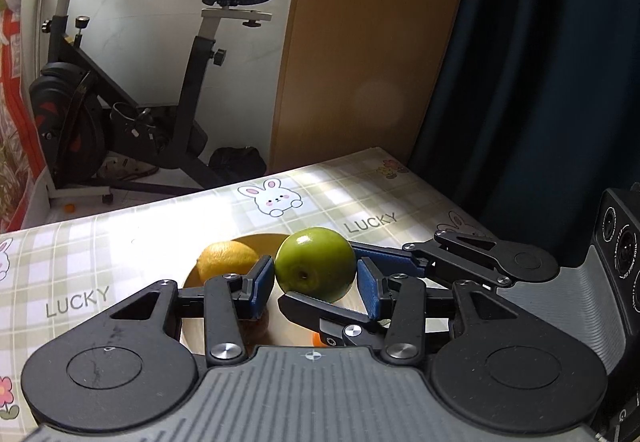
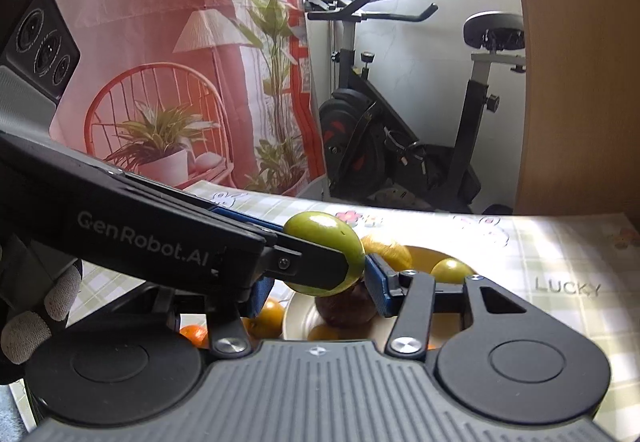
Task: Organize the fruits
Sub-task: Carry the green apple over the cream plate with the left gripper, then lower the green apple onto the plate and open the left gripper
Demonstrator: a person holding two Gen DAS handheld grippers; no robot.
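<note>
Both tools [image 1: 316, 278] clamped around green apple [image 1: 316, 264]

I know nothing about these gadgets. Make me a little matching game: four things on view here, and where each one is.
Things:
1. green apple
2. lemon
3. exercise bike
4. cartoon bunny

Places:
A. lying in the yellow dish
B. printed on the checked tablecloth
C. between blue gripper pads, over the dish
D. standing beyond the tablecloth's far edge, under the window

Pairs: 1-C, 2-A, 3-D, 4-B
</note>
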